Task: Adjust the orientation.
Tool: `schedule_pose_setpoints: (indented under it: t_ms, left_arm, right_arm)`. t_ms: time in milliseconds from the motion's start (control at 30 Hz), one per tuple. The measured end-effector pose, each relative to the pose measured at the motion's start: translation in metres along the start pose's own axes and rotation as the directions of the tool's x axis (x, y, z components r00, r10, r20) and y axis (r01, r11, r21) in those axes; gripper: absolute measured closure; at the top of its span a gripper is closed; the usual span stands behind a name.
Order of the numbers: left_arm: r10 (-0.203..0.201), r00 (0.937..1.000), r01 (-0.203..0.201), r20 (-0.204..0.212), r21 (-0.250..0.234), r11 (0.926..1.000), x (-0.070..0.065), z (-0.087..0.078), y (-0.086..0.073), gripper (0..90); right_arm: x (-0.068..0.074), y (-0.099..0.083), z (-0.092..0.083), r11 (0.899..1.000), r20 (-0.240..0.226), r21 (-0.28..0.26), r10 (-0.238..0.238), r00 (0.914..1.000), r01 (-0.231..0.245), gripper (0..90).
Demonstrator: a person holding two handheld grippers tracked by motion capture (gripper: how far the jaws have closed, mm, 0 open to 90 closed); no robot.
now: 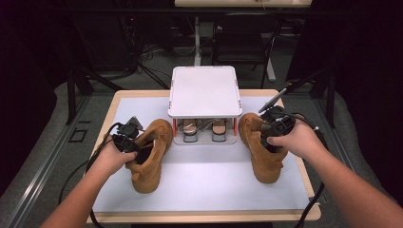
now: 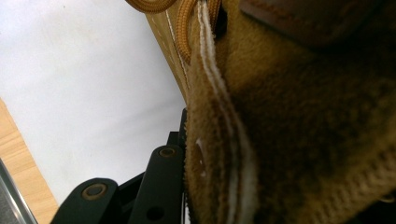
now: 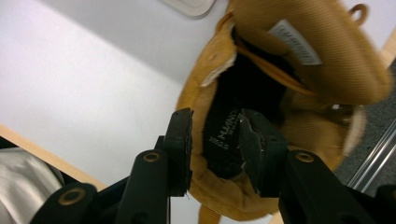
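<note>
White mat on a wooden table (image 1: pixel 304 190), low shoe rack (image 1: pixel 205 90) at the back. My left gripper (image 1: pixel 134 148) grips the left boot (image 1: pixel 151 154) by its collar. My right gripper (image 3: pixel 215 140) hangs slack-jawed over the right boot (image 3: pixel 280 93) — released, standing beside the rack. Next, probably: lift left boot rackward.

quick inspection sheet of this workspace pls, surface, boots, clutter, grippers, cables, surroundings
surface: wooden table with a white mat over most of it
job's things: left boot and right boot, both tan, flanking a white shoe rack; shoes sit on the rack's lower shelf
clutter: nothing seen
grippers: left gripper clamped on the left boot's collar; right gripper with fingers apart, one inside the right boot's opening, one outside, not pressing
cables: one black cable trails from the left gripper, another hangs off the right table edge
surroundings: dark room, chair and desk legs behind the table
</note>
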State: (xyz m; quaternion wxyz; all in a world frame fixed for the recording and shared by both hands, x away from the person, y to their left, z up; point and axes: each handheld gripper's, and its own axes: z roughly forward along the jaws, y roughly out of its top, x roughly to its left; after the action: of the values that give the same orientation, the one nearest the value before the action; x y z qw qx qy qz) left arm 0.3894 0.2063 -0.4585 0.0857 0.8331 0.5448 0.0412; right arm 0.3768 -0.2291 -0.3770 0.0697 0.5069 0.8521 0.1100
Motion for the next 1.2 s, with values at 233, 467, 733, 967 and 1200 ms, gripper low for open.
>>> schedule_pose_setpoints:
  t_ms: [233, 467, 733, 967, 1200]
  left_arm:
    - [0.003, 1.0000, -0.003, -0.004, -0.003, 1.0000, 0.000, 0.000, 0.000, 76.0]
    - [-0.001, 1.0000, 0.001, -0.003, -0.003, 1.0000, 0.000, 0.001, 0.000, 75.9]
    - [0.000, 1.0000, 0.000, -0.003, 0.001, 1.0000, 0.000, 0.001, 0.001, 75.9]
    - [0.001, 1.0000, -0.001, -0.006, 0.002, 1.0000, -0.001, 0.001, 0.001, 75.9]
    - [0.005, 1.0000, -0.005, -0.004, 0.000, 1.0000, 0.000, 0.001, 0.001, 76.0]
  right_arm:
    - [-0.019, -0.002, -0.015, 1.000, 0.044, -0.001, 0.027, 0.9986, -0.027, 64.1]
    - [-0.036, -0.010, -0.012, 0.998, 0.088, 0.016, 0.052, 0.9947, -0.054, 63.1]
    - [-0.052, -0.015, -0.004, 0.995, 0.085, 0.021, 0.094, 0.9920, -0.096, 62.4]
    - [-0.058, -0.017, 0.007, 0.992, 0.069, 0.018, 0.120, 0.9903, -0.122, 60.9]
    - [-0.060, -0.017, 0.023, 0.991, 0.058, 0.035, 0.125, 0.9905, -0.127, 60.7]
